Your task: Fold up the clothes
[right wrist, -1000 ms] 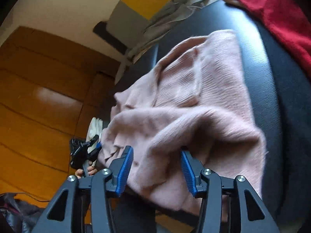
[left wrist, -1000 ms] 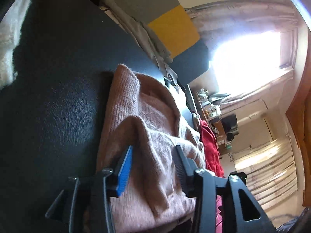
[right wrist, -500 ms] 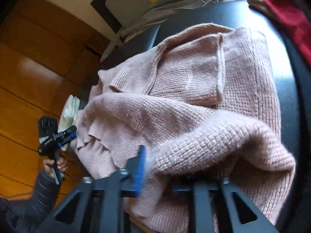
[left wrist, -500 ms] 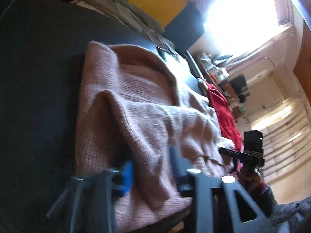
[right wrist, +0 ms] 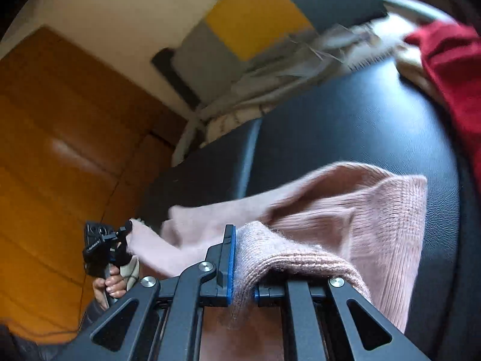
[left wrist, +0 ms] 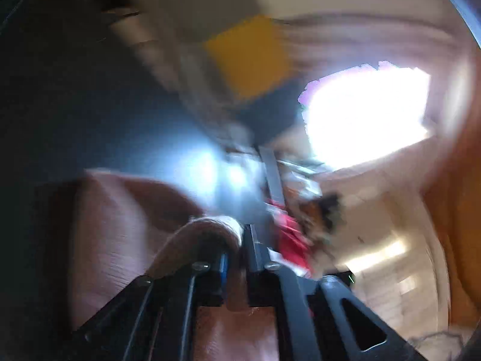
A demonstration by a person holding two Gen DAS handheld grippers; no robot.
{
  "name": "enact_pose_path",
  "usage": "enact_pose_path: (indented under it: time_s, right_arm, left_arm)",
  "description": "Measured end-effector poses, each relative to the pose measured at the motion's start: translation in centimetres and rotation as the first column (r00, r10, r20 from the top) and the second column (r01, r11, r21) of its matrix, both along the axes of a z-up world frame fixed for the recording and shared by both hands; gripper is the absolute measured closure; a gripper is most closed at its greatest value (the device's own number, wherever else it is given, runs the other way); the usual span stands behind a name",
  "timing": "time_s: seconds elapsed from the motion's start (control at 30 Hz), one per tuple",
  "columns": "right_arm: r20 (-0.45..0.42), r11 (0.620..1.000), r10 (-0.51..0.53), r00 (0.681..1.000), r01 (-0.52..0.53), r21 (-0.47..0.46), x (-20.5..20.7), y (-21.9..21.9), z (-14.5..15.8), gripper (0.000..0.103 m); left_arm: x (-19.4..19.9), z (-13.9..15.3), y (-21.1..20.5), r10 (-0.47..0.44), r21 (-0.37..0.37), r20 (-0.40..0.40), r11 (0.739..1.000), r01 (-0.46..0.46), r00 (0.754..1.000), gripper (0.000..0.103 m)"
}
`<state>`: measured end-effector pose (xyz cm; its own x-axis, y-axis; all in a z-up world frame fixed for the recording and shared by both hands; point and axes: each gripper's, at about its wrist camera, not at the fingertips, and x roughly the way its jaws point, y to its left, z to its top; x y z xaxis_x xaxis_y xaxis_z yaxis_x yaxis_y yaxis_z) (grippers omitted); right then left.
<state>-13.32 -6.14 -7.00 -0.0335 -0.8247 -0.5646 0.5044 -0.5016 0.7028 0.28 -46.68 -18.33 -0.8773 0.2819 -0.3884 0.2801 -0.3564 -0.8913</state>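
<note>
A pink knitted sweater (right wrist: 375, 216) lies on a black leather surface (right wrist: 345, 120), its near edge lifted off it. My right gripper (right wrist: 243, 258) is shut on a thick fold of that edge, which drapes over the right finger. In the right wrist view my left gripper (right wrist: 105, 246) holds the sweater's far left corner, with a hand (right wrist: 109, 285) below it. The left wrist view is blurred: a fold of the sweater (left wrist: 120, 225) sits between the fingers of my left gripper (left wrist: 237, 240), pinched, while the jaws are opening slightly.
A red garment (right wrist: 451, 75) lies at the right end of the black surface. Grey clothes (right wrist: 285, 69) are heaped behind it under a grey and yellow panel (right wrist: 255, 15). A wooden cabinet (right wrist: 60, 120) stands to the left. A bright window (left wrist: 366, 114) glares in the left wrist view.
Both grippers have closed on the sweater's near edge. They have pulled back with it, so the sweater now takes up less of each view and more black surface shows.
</note>
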Motion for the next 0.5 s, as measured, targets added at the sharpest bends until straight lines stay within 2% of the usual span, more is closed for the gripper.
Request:
enact_pose_path:
  time_s: [0.07, 0.1, 0.13, 0.17, 0.23, 0.27, 0.33, 0.4, 0.5]
  right_arm:
    - [0.072, 1.000, -0.031, 0.997, 0.030, 0.008, -1.2, 0.2, -2.4, 0.090]
    - [0.094, 0.999, -0.038, 0.995, 0.037, 0.007, -1.4, 0.5, -3.2, 0.090]
    - [0.102, 1.000, -0.025, 0.994, 0.026, -0.011, -1.2, 0.8, -3.3, 0.089]
    - [0.111, 0.999, -0.013, 0.994, 0.016, -0.029, -0.9, 1.1, -3.4, 0.089]
    - [0.111, 0.998, 0.011, 0.994, -0.005, -0.059, -0.3, 2.0, -3.0, 0.074]
    - [0.101, 0.997, 0.022, 0.995, -0.015, -0.072, 0.1, 2.6, -2.4, 0.070]
    - [0.058, 0.996, 0.034, 0.998, -0.029, -0.086, 0.8, 4.1, -0.8, 0.053]
    - [-0.015, 0.997, 0.032, 0.999, -0.033, -0.067, 1.6, 5.2, 1.1, 0.048]
    - [-0.188, 0.997, 0.042, 0.981, -0.029, 0.070, 2.5, 5.9, 2.9, 0.043]
  left_arm:
    - [-0.2, -1.7, -0.1, -0.006, 0.046, 0.057, 0.999, 0.003, 0.998, 0.082]
    - [0.0, -2.2, -0.1, -0.010, 0.053, 0.077, 0.999, 0.006, 0.997, 0.082]
    - [0.3, -1.9, 0.2, -0.019, 0.032, 0.064, 0.999, 0.017, 0.998, 0.082]
    - [0.8, -1.3, 0.4, -0.029, -0.009, 0.055, 1.000, 0.030, 0.998, 0.081]
    - [1.6, 0.1, 0.8, -0.040, -0.108, 0.069, 0.993, 0.047, 0.997, 0.080]
    - [2.1, 1.0, 0.9, -0.042, -0.184, 0.084, 0.981, 0.057, 0.996, 0.079]
    - [2.7, 2.2, 1.0, -0.042, -0.294, 0.113, 0.953, 0.074, 0.993, 0.075]
    - [3.0, 3.1, 0.9, -0.031, -0.401, 0.161, 0.911, 0.094, 0.986, 0.073]
    - [3.4, 3.5, 0.2, -0.032, -0.490, 0.225, 0.860, 0.141, 0.974, 0.072]
